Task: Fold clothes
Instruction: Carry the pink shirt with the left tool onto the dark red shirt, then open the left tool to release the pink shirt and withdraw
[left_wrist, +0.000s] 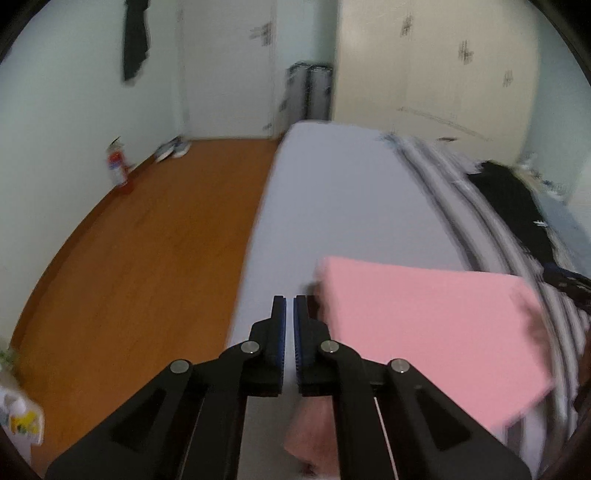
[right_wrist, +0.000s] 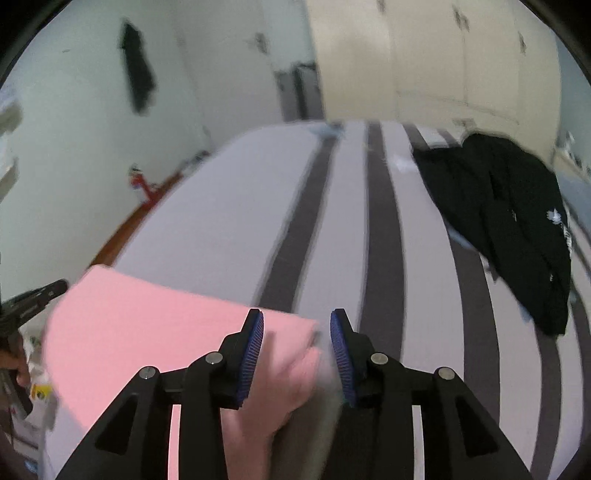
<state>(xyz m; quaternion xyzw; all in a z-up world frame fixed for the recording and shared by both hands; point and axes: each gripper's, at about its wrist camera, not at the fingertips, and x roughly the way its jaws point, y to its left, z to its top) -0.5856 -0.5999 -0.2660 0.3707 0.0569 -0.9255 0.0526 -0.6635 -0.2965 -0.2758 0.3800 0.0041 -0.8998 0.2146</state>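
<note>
pink cloth (right_wrist: 147, 325) beside parted right gripper (right_wrist: 297, 354), left gripper (left_wrist: 290, 332) closed, empty

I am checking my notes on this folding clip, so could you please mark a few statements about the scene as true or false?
1. The pink cloth lies on the bed. True.
2. The left gripper stands wide open. False: its jaws are shut, and no cloth shows between the pads.
3. A black garment lies on the striped cover, apart from the pink cloth. True.
4. The right gripper is clamped on the black garment. False: its jaws are open, with the edge of the pink cloth between them.
5. A red fire extinguisher stands on the wooden floor by the wall. True.
</note>
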